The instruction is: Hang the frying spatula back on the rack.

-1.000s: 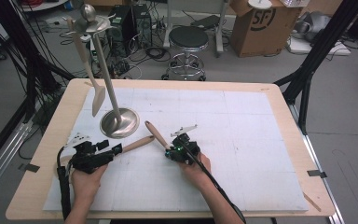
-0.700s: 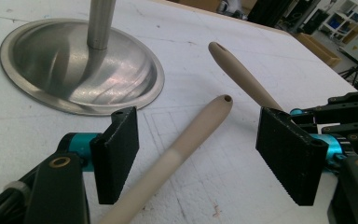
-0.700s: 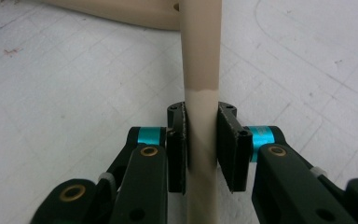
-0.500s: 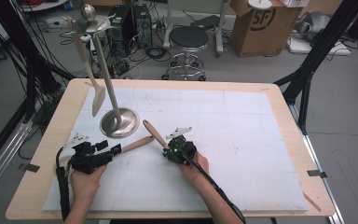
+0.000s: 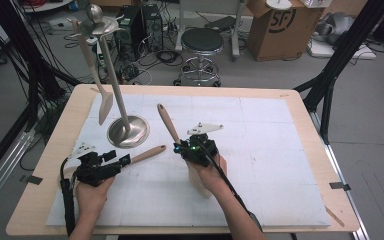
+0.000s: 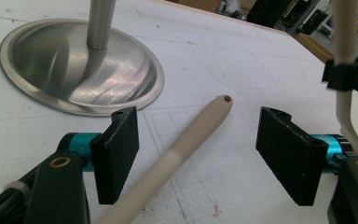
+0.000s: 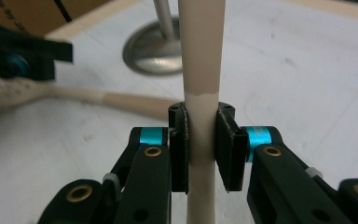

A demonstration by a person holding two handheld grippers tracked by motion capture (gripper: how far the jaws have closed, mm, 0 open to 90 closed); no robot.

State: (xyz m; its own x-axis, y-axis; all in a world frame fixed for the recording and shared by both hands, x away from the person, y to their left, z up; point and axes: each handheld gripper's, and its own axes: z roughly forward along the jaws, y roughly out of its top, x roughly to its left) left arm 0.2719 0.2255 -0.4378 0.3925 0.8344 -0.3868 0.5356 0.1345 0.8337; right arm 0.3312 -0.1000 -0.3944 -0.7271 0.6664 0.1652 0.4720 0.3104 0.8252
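A: Where is each gripper, and what does it have?

B: The right gripper (image 5: pixel 178 148) sits near the middle of the table (image 5: pixel 300 107), on the white mat (image 5: pixel 260 150). Its jaws are closed tight on the pale handle of a wooden utensil (image 7: pixel 200 60). That handle rises from the jaws and leans up and away from the hand toward the far side. In the right gripper view the handle passes straight up between the two pads.

A: And the left one?

B: The left gripper (image 6: pixel 198 154) rests on the mat to the left of the right gripper. Its jaws stand wide open and grip nothing. A second utensil (image 6: pixel 182 149) lies flat on the mat between them. Its handle end, which has a small hole, points forward past the jaw tips. It touches neither pad.

A: What lies ahead of the left gripper?

B: The round steel base of a stand (image 5: pixel 128 131) sits just beyond its jaws and slightly left. A thin pole rises from the base to a top disc. A spatula (image 5: pixel 103 107) hangs from that disc, its blade just left of the pole.
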